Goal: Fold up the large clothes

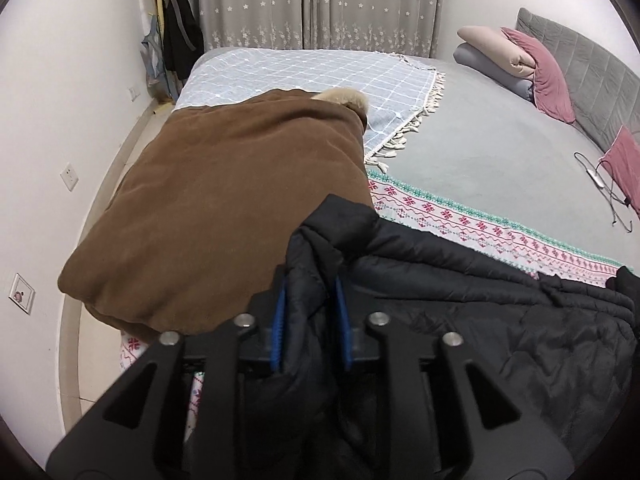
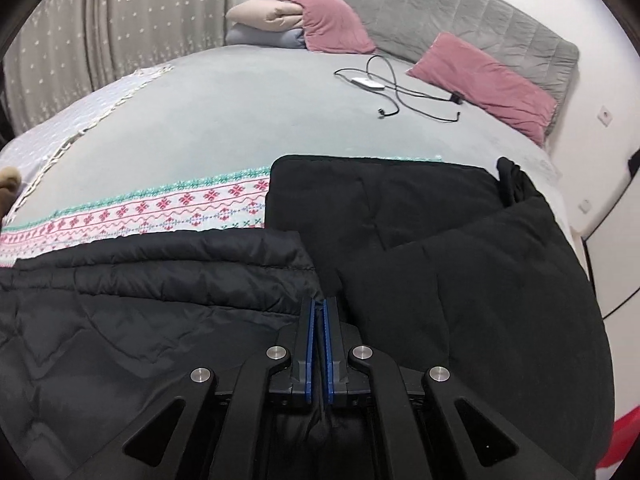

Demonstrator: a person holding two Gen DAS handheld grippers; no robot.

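With my left hand-held gripper [image 1: 310, 292] clamping bunched black jacket [image 1: 460, 320] and my right hand-held gripper [image 2: 319, 308] pinching only its thin edge, I fear that edge slipping free mid-fold.

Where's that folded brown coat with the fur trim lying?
In the left wrist view, the folded brown coat lies at the bed's left edge, beside the black quilted jacket.

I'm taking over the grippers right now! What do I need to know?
Left gripper: shut on a thick bunch of the black puffer jacket.
Right gripper: shut on a thin edge of the same jacket.
The jacket lies across the near side of the bed, partly over a flat black garment.
Done: the brown coat already lies folded at the left.
Left: fold the black jacket, probably by carrying both held parts across together.
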